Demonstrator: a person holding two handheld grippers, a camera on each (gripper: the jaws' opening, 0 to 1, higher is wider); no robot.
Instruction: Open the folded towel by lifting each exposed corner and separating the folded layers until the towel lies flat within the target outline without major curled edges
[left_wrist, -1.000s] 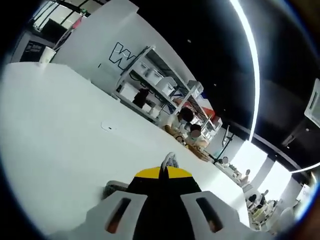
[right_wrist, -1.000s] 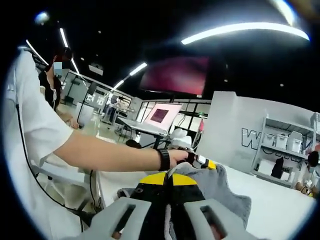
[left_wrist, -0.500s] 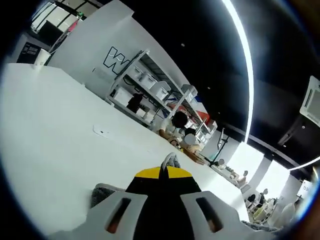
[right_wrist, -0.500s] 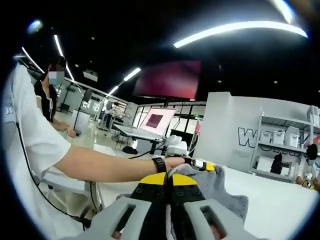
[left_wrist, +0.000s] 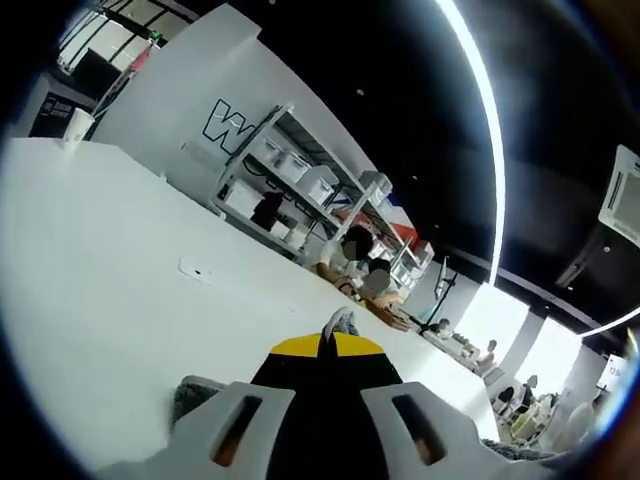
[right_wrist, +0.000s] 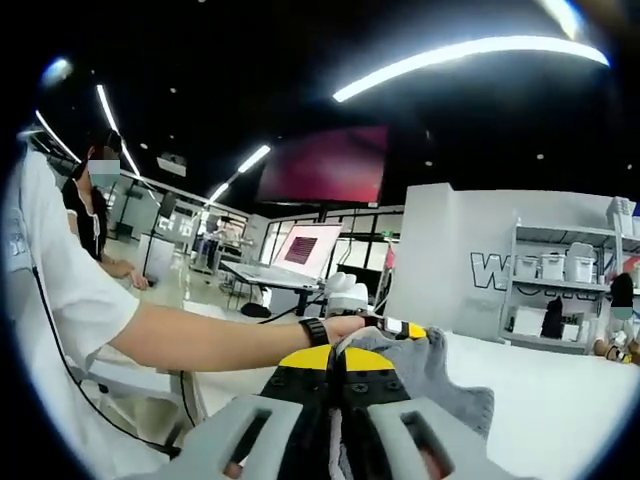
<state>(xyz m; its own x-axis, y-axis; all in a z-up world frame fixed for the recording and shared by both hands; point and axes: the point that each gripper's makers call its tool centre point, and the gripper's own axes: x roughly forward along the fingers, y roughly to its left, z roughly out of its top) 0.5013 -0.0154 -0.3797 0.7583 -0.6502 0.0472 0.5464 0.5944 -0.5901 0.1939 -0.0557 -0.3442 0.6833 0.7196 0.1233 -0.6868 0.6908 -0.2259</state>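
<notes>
Fingers of both the left gripper (left_wrist: 329, 343) and the right gripper (right_wrist: 338, 356) are clamped on corners of a grey terry towel (right_wrist: 425, 372), held up above the white tabletop (left_wrist: 90, 280). White storage boxes (left_wrist: 300, 170), contents hidden, line a metal shelf rack (left_wrist: 330, 200).

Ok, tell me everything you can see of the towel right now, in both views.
The towel is grey, soft-looking terry cloth. In the right gripper view it hangs bunched and creased beyond the right gripper, whose jaws are shut on a pinched fold; the left gripper holds its far edge. In the left gripper view a small tuft pokes out past that gripper's closed tips, and more cloth shows low beside the jaws, above the white table. It is lifted and crumpled, not flat.
</notes>
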